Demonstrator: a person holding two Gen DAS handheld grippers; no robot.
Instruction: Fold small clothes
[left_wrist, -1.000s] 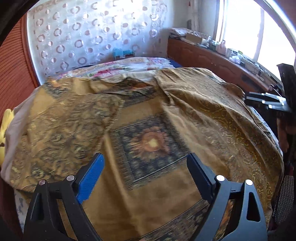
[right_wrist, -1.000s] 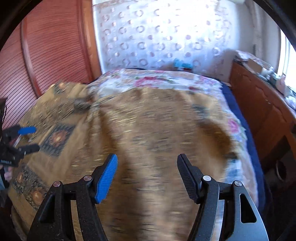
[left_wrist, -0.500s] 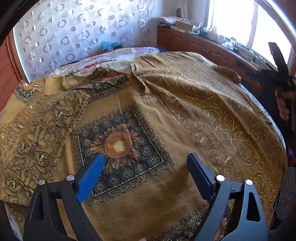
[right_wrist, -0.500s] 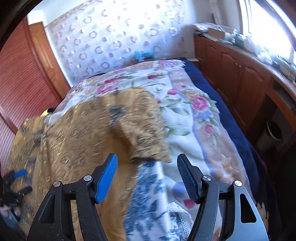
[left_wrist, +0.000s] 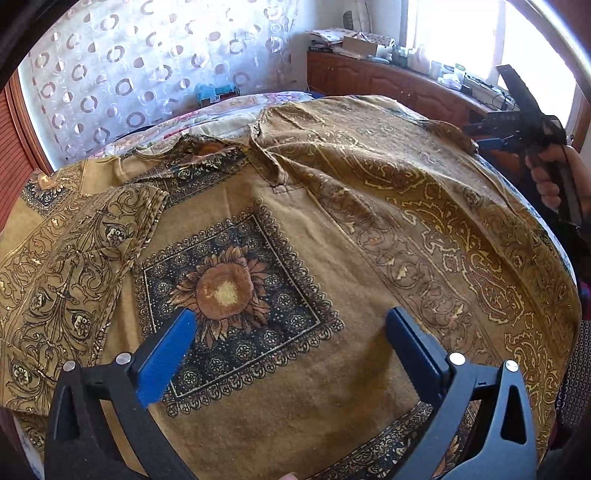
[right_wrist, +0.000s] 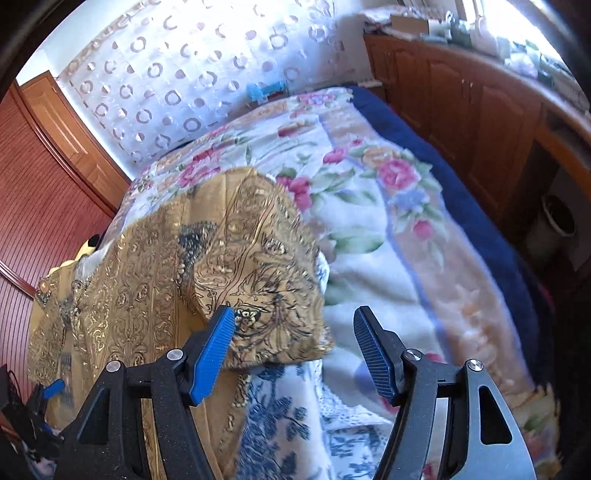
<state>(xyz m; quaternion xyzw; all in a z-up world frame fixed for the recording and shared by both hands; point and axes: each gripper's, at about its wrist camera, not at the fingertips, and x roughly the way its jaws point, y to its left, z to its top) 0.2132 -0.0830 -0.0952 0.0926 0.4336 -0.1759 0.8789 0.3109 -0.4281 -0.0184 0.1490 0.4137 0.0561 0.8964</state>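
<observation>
1. Left gripper (left_wrist: 288, 332) is spread about as wide as it goes. Its jaws have just been opening, and there's nothing pinched between them. It hangs tilted down over the shirt with both blue pads clear of the cloth.

2. Under it is the mustard-gold shirt (left_wrist: 332, 280), laid out flat on the bed. The dark sunflower square (left_wrist: 229, 295) sits right between the left gripper's fingers, a bit toward the left one.

3. One sleeve (left_wrist: 74, 266) lies folded in over the body on the left side of that view. The collar (left_wrist: 269, 147) is up at the far end, and the scroll-pattern panel runs down the right side.

4. Right gripper (right_wrist: 293, 345) is parted too, not holding anything. It's over the shirt's other sleeve (right_wrist: 258, 258), which lies on the floral blanket (right_wrist: 388, 236). The sleeve's cuff end sits just ahead of the left-hand pad. Looks like a gap between pad and cloth, but that frame is a bit smeared so I can't swear they aren't touching.

5. In the left wrist view you can see the person's hand (left_wrist: 546, 181) gripping the right gripper's handle off the far right edge of the bed.

6. Further out: a blue-and-white patterned cloth (right_wrist: 280, 417) beside the sleeve, a dark blue cover (right_wrist: 461, 206) along the bed's edge, a circle-print curtain (left_wrist: 147, 66) behind the bed, and wooden cabinets (right_wrist: 461, 96) under the window.
</observation>
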